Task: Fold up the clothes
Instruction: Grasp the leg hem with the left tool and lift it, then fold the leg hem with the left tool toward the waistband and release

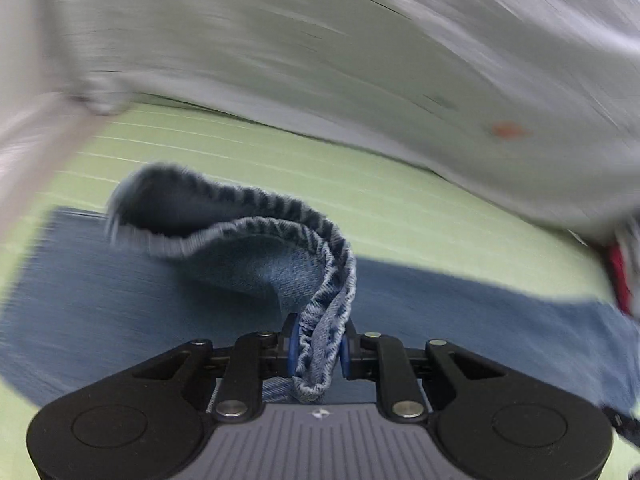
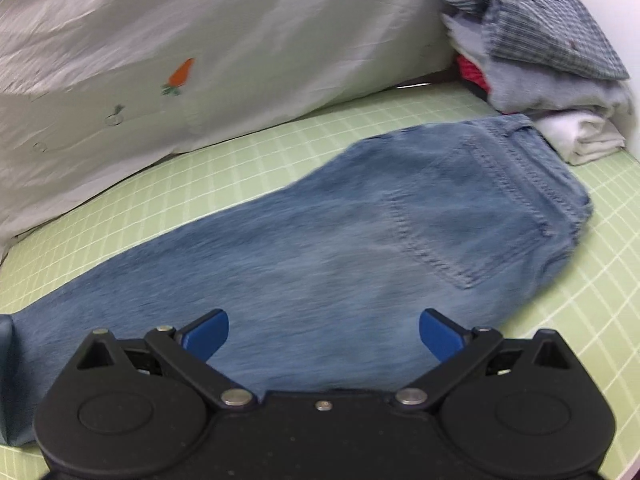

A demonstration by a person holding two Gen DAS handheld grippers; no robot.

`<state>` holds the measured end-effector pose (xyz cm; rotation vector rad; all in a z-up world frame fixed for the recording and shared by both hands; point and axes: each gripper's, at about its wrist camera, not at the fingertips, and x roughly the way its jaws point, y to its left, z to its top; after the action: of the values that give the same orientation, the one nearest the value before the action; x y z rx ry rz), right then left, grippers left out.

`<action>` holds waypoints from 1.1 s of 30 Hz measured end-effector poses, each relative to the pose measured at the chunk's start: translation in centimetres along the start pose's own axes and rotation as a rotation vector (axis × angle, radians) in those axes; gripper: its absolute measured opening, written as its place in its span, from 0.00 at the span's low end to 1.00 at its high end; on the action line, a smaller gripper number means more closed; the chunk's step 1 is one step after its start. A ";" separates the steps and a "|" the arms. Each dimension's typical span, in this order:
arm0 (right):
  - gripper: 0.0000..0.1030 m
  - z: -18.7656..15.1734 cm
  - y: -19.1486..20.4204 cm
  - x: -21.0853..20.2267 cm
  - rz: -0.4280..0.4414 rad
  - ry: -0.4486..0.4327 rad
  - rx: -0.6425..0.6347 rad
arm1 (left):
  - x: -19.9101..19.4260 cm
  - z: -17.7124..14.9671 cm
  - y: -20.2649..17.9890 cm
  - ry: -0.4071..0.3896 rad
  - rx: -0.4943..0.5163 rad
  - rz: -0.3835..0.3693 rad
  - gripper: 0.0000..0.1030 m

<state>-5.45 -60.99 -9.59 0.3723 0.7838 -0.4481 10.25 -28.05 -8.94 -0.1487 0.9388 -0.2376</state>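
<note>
The left tool (image 1: 318, 350) pinches the jeans' hem (image 1: 324, 320), lifting that leg end off the green gridded surface (image 2: 580, 292), likely to carry it over for a fold. The right tool (image 2: 324, 334) hovers open above the faded jeans (image 2: 360, 232), waistband toward two o'clock beside stacked clothes (image 2: 540, 60).

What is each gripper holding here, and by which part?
The left gripper is shut on the jeans, pinching the bunched hem of a leg end. The right gripper is open above the jeans, holding nothing.
</note>
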 end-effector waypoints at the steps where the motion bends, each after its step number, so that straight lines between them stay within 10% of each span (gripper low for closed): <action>1: 1.00 0.0 -0.8 0.1 -0.004 0.004 -0.001 | 1.1 -0.7 -1.5 0.042 0.022 -0.008 0.28; 11: 1.00 0.3 -2.5 2.4 0.015 0.061 -0.019 | -0.4 -1.1 -0.6 0.031 0.009 0.139 0.64; 19: 1.00 0.2 0.4 4.8 0.013 0.100 -0.054 | 1.8 -0.7 5.1 0.116 -0.172 0.121 0.65; 22: 1.00 0.1 0.7 5.2 -0.002 0.115 -0.055 | 3.1 -0.8 5.6 0.142 -0.211 0.097 0.50; 24: 1.00 0.1 0.8 5.4 -0.014 0.125 -0.050 | 4.0 -0.6 5.8 0.167 -0.228 0.072 0.09; 25: 1.00 0.0 0.8 5.6 -0.020 0.129 -0.045 | 4.3 -0.3 5.9 0.173 -0.231 0.068 0.04; 33: 1.00 0.8 1.0 6.2 -0.051 0.122 -0.035 | 4.3 6.4 3.3 -0.039 -0.159 -0.060 0.07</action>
<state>-0.59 -62.03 -13.49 0.3496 0.9205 -0.4617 18.34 -25.86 -9.33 -0.3270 0.9153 -0.2149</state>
